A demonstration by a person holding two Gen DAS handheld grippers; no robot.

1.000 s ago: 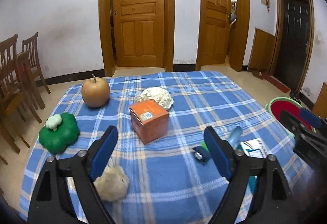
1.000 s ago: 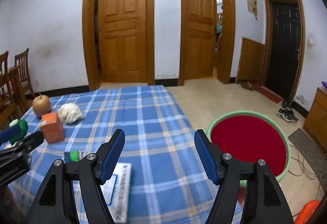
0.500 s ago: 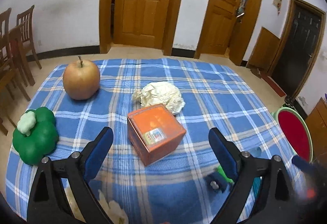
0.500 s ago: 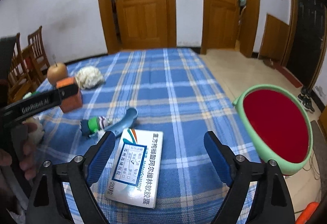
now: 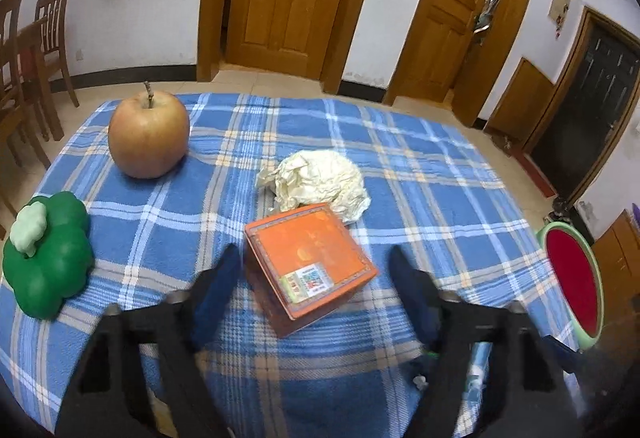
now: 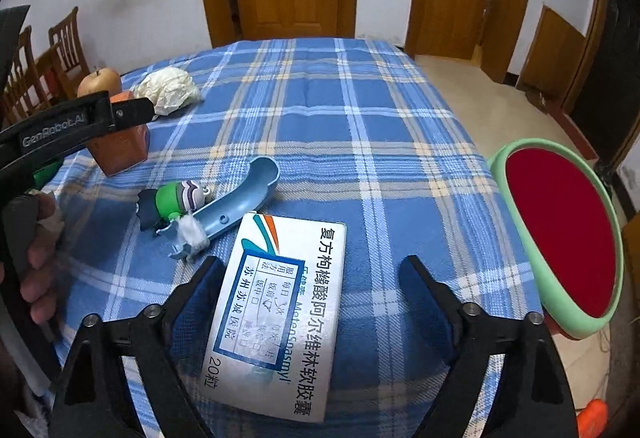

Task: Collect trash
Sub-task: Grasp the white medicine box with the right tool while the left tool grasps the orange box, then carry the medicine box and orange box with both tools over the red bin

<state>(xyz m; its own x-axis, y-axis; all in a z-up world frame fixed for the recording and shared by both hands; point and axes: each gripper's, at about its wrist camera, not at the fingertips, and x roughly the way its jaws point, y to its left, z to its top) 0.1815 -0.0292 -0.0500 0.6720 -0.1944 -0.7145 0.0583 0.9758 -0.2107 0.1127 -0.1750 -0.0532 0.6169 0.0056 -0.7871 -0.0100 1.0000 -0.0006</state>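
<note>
- Blue plaid cloth (image 5: pixel 420 166) covers the tabletop, with wooden doors and chairs behind it; off the tabletop's right edge sits a green tub (image 6: pixel 560 238) with a red inside, probably the trash bin.
- Our left gripper (image 5: pixel 316 274) straddles the orange box (image 5: pixel 308 262). Its jaws have just been closing and stand half open: the left pad looks close to touching the box's corner, the right one is clear of it, so nothing is held.
- Our right gripper (image 6: pixel 312 286) hovers over the near end of the white pill box (image 6: pixel 280 314), jaws wide, having just closed a little; the pads do not press on it.
- Risk: the orange box sits turned to the left jaws, so closing may catch corners and twist or tip it into the paper wad (image 5: pixel 320 186) just behind.
- Risk: the pill box lies flat, and wide jaws may slide it off the near edge or pinch cloth instead.
- Risk: the blue toothbrush (image 6: pixel 236 206) and small toy (image 6: pixel 172 198) lie just beside the pill box and could be knocked.
- Risk: the apple (image 5: pixel 148 134) and green toy (image 5: pixel 48 254) look like keepers; grabbing them would be a mistake.
- Hidden: the left gripper blocks the near tabletop, and its pads are dark and blurred, so we cannot confirm contact. The pill box's near corner is cut off behind the right gripper.
</note>
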